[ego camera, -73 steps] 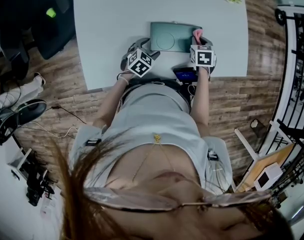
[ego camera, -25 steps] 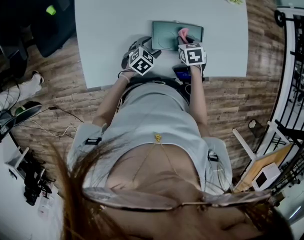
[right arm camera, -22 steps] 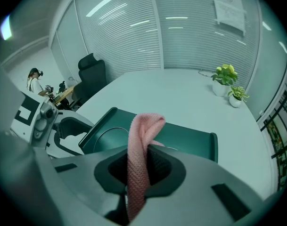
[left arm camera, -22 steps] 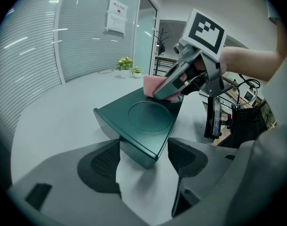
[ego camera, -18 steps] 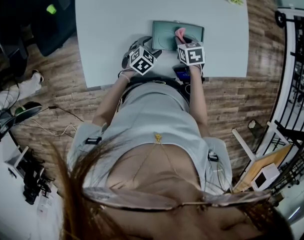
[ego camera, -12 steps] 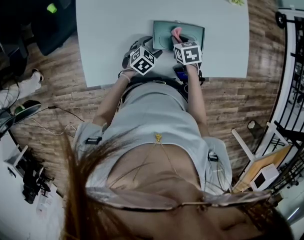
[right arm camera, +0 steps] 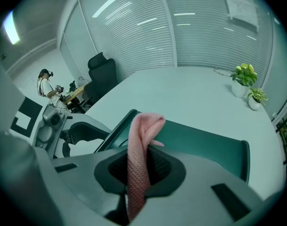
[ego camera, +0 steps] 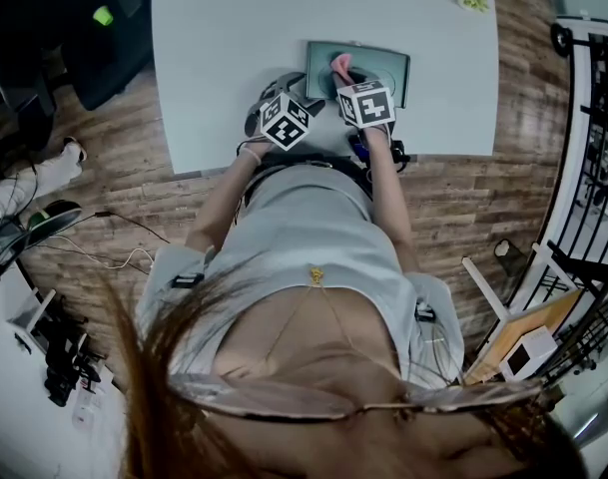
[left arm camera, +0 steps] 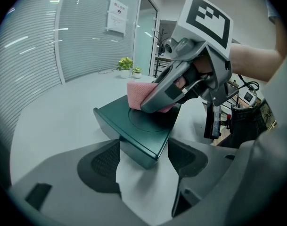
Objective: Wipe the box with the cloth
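Box (ego camera: 381, 69): one (dark green) | cloth (right arm camera: 144, 126): one, pinched by right gripper (right arm camera: 142, 167) jaws | left gripper (left arm camera: 143, 158) jaws spread

Pale table (ego camera: 234, 48) bearing dark-green box (ego camera: 383, 68)

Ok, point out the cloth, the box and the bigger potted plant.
cloth (right arm camera: 138, 159): right gripper view, on the strip hanging between the jaws.
box (left arm camera: 138, 128): left gripper view, on its dark green top.
bigger potted plant (right arm camera: 244, 75): right gripper view, on its leaves.
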Action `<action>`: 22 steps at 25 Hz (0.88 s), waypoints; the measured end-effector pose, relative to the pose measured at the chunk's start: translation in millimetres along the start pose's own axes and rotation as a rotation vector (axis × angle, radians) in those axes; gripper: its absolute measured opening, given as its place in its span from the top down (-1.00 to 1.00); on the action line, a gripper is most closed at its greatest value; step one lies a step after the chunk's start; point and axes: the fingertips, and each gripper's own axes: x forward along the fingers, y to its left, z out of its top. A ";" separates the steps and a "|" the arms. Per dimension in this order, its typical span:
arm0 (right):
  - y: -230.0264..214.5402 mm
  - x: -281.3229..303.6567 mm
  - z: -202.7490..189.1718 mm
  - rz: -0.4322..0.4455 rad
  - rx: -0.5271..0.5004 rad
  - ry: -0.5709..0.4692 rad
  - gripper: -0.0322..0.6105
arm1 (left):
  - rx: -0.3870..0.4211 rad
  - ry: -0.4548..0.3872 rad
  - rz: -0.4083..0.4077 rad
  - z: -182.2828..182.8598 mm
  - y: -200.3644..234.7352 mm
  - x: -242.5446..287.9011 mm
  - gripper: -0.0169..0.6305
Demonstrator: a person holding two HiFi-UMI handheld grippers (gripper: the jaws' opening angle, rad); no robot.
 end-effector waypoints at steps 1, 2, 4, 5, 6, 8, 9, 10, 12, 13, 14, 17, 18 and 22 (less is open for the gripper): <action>3.2 1.2 1.1 0.007 -0.003 0.001 0.76 | 0.000 0.000 0.000 0.1 0.2 0.0 -0.05; 6.6 2.6 2.2 0.016 -0.007 0.002 0.76 | 0.000 -0.001 -0.001 0.3 0.3 0.0 -0.05; 14.3 5.4 4.3 0.034 -0.014 0.003 0.76 | -0.002 -0.004 0.000 0.7 0.4 -0.2 -0.05; 18.3 6.8 5.2 0.043 -0.018 0.003 0.76 | -0.003 -0.005 0.000 0.8 0.3 -0.3 -0.05; 22.6 8.3 6.0 0.053 -0.021 0.003 0.76 | -0.003 -0.005 -0.001 0.7 0.1 -0.4 -0.05; 32.5 12.0 7.6 0.080 -0.024 0.002 0.76 | -0.004 -0.004 -0.001 0.1 0.0 -0.5 -0.05; 37.7 13.7 8.5 0.093 -0.024 0.002 0.76 | -0.004 -0.003 -0.001 -0.2 0.0 -0.5 -0.05; 42.0 15.0 9.4 0.102 -0.025 0.003 0.76 | -0.003 -0.003 -0.001 -0.3 0.1 -0.6 -0.05; 45.7 16.0 10.7 0.096 -0.042 0.007 0.76 | -0.003 -0.003 -0.001 -0.3 0.4 -1.0 -0.05; 45.6 16.3 10.9 0.089 -0.054 0.009 0.76 | -0.004 -0.004 -0.001 -0.1 0.6 -1.2 -0.05; 45.2 16.4 11.1 0.086 -0.059 0.009 0.76 | -0.004 -0.004 0.000 0.1 0.9 -1.3 -0.05; 44.1 16.4 11.3 0.089 -0.052 0.003 0.76 | -0.005 -0.001 0.000 -0.1 1.0 -0.7 -0.05; 44.1 16.9 11.3 0.089 -0.049 0.000 0.76 | -0.005 -0.001 0.000 -0.5 1.4 -0.5 -0.05; 45.2 18.4 11.8 0.085 -0.056 -0.014 0.76 | -0.005 -0.008 0.002 -1.1 2.9 -0.6 -0.05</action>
